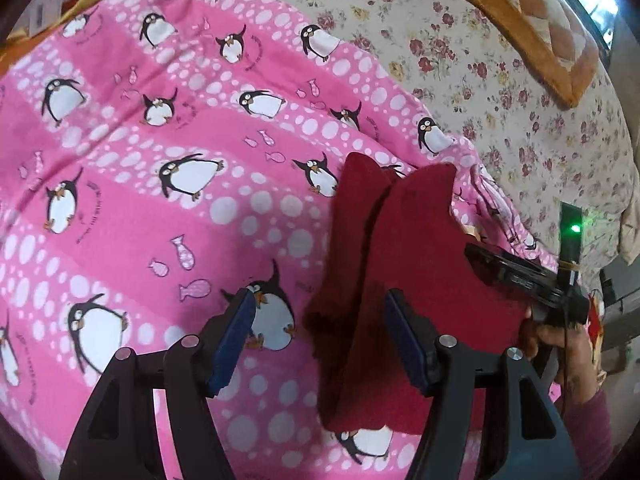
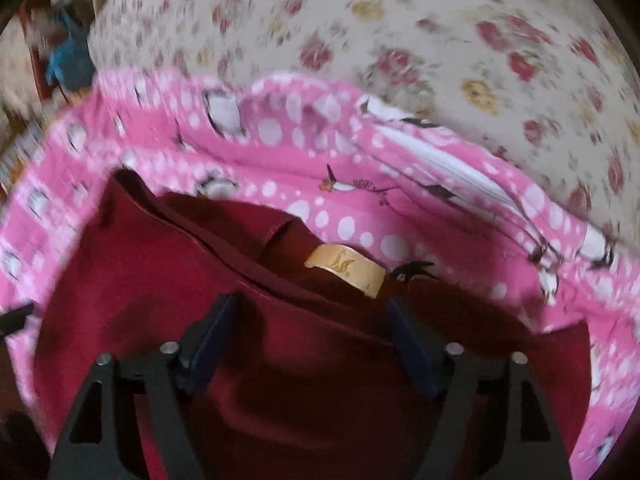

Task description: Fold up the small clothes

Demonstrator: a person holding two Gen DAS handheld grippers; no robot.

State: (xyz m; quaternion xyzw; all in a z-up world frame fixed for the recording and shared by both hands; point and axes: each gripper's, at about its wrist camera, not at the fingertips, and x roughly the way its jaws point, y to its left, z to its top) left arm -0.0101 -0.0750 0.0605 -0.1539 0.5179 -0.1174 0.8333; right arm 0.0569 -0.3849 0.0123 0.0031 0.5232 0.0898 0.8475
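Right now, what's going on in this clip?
A person is folding a small dark red garment on a pink penguin-print blanket spread over a floral bedsheet. Both grippers, left gripper and right gripper, have their jaws open over the red cloth, neither clamping it. The garment lies partly folded, its tan neck label showing. The right view is motion-blurred.

From my left claw [image 1: 318, 338] view, the garment [image 1: 420, 264] lies on the penguin blanket [image 1: 160, 160], toward its right side, partly between my open fingers. The blanket rests on the floral bedsheet [image 1: 500, 80], which extends behind and to the right. A quilted cushion [image 1: 532, 20] sits on the sheet at the far right. My right claw [image 2: 316, 344] hovers over the garment, its label [image 2: 346, 270] just ahead.
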